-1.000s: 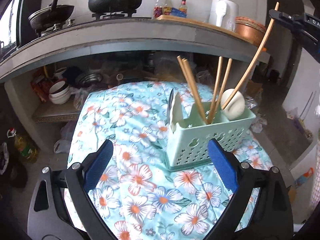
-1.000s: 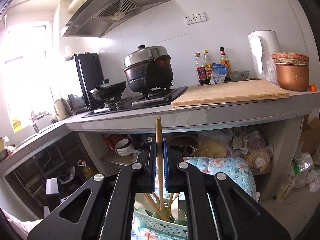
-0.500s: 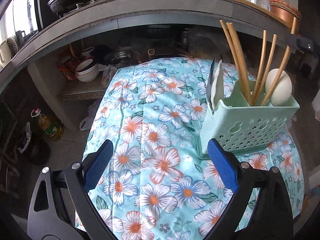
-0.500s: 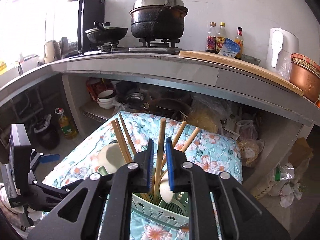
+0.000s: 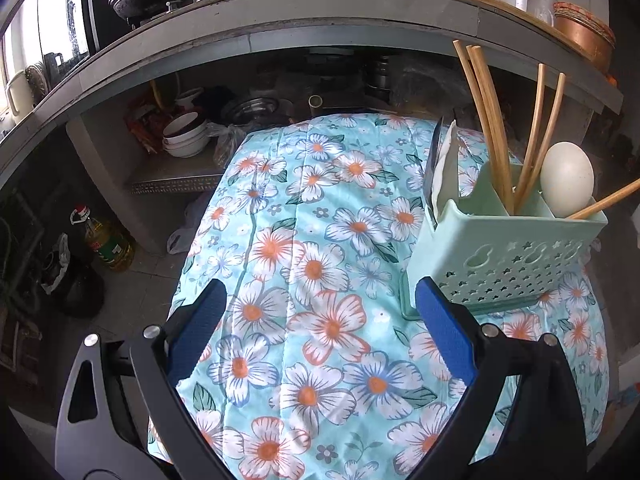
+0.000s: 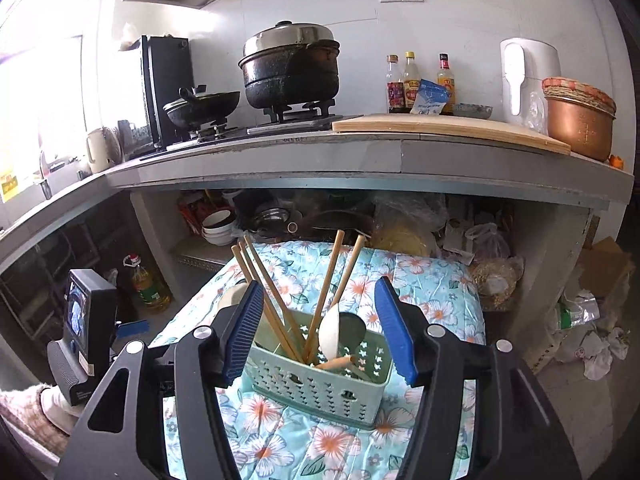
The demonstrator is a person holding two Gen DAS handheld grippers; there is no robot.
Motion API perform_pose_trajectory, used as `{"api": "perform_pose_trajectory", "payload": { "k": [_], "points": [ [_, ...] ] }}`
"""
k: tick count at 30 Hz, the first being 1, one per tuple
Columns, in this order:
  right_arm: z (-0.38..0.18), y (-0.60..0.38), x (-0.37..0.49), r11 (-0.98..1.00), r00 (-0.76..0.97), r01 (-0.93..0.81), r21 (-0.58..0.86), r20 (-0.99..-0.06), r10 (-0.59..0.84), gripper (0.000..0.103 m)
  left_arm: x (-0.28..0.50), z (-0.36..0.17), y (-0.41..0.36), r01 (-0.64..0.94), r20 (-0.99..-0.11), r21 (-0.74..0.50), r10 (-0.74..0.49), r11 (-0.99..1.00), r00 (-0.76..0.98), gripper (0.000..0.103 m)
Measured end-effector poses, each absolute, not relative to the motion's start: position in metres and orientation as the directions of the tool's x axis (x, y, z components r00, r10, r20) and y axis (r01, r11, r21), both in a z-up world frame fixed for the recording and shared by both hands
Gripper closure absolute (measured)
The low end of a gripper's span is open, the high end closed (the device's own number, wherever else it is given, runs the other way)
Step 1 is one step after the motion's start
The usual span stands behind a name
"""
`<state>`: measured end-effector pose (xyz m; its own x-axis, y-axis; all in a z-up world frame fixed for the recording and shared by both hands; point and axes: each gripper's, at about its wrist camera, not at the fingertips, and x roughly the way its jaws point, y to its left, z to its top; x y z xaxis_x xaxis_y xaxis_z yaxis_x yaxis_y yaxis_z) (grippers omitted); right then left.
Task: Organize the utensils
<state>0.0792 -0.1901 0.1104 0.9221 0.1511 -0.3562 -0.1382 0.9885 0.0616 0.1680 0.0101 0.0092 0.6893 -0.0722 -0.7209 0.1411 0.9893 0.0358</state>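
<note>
A pale green perforated utensil basket (image 5: 500, 256) (image 6: 320, 376) stands on the floral cloth (image 5: 320, 240). Several wooden chopsticks (image 5: 486, 120) (image 6: 276, 296) and a white spoon (image 5: 566, 178) (image 6: 332, 332) stand in it. One chopstick (image 5: 604, 200) (image 6: 334, 363) leans low over the rim. A dark blade and a white utensil (image 5: 444, 160) stick up at its left end. My right gripper (image 6: 319, 282) hovers just above the basket, its jaws opening, the pads touching nothing. To the basket's left, my left gripper (image 5: 320, 286) is open over bare cloth.
A grey counter (image 6: 360, 160) overhangs the far side, carrying pots, bottles, a cutting board and a copper pot. Bowls (image 5: 186, 136) and bags fill the shelf beneath. An oil bottle (image 5: 108, 240) stands on the floor at left. The cloth-covered table drops off left and right.
The right gripper came down with a chopstick and its jaws parted; the chopstick now leans inside the basket. The left gripper's view tilted down, leaving the basket at the right.
</note>
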Motion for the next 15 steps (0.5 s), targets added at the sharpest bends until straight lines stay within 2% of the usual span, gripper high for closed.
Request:
{"api": "perform_pose_trajectory", "payload": {
  "k": [7,12,15],
  "points": [
    [0.075,-0.199,0.067,0.988,0.897,-0.094,0.126,-0.421,0.139,0.034,0.158,0.008,0.002,0.108,-0.724,0.025,-0.056,0.994,0.687,0.011],
    [0.044,-0.199,0.066,0.993,0.865,-0.038,0.108,-0.494,0.087,0.022,0.146,0.003,-0.011,0.091,-0.727,0.036,-0.036,0.995,0.685,0.012],
    [0.027,-0.196,0.067,0.998,0.839,0.002,0.061,-0.543,0.031,0.022,0.138,-0.001,-0.018,0.075,-0.729,0.045,-0.019,0.996,0.685,0.012]
  ]
}}
